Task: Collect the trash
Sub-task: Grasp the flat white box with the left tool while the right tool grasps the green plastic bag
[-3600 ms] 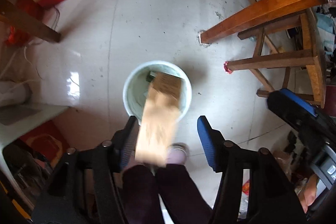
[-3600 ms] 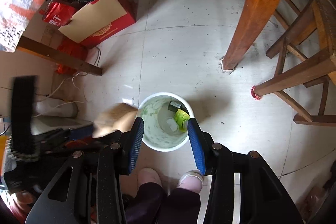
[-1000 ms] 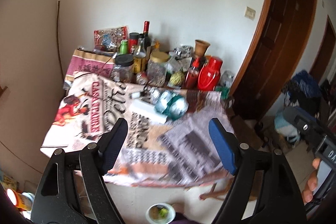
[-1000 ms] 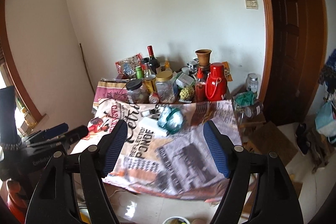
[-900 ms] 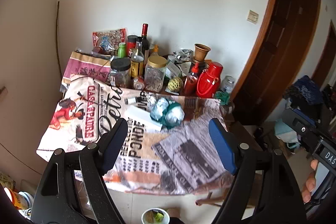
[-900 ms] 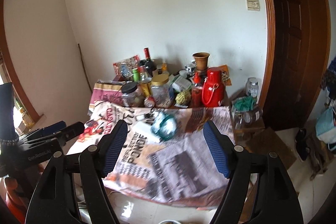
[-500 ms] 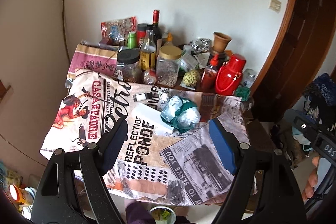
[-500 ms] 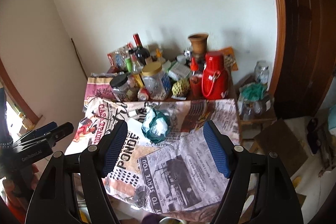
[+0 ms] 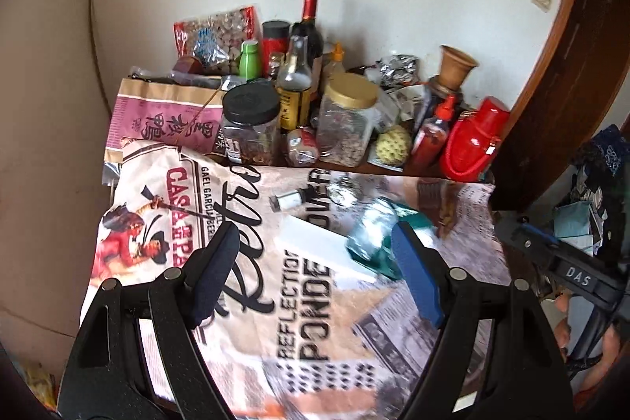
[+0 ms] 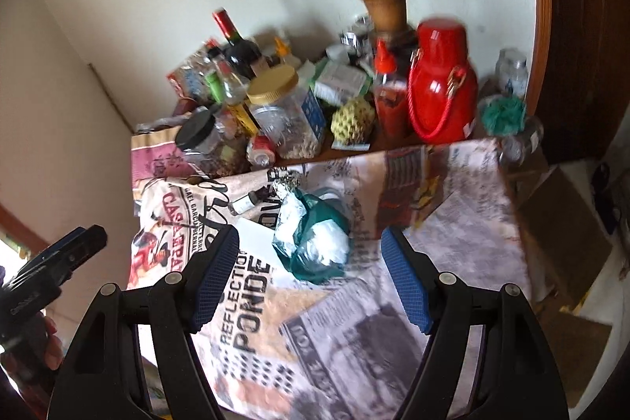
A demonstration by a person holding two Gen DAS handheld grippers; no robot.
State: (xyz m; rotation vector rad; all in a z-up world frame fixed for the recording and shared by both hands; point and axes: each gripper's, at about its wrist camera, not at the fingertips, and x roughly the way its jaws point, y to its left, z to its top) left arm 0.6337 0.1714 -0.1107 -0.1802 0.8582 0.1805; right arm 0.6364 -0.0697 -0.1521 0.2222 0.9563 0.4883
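Tablecloth printed like old newsprint is seen draped over the near part of the table, its front edge hanging down toward the floor, with wooden tabletop left bare only at the back, where jars and bottles are crowded against the wall. Open cloth is seen on both sides of the green plastic bag, which lies crumpled near the middle, just beside a white box. Both tools are held above the near edge, empty: the left gripper is spread wide, and the right gripper is likewise spread, framing the bag. "REFLECTION", "PONDE" and "CASA" can be read on the cloth, and "DAS" on the right tool's body.
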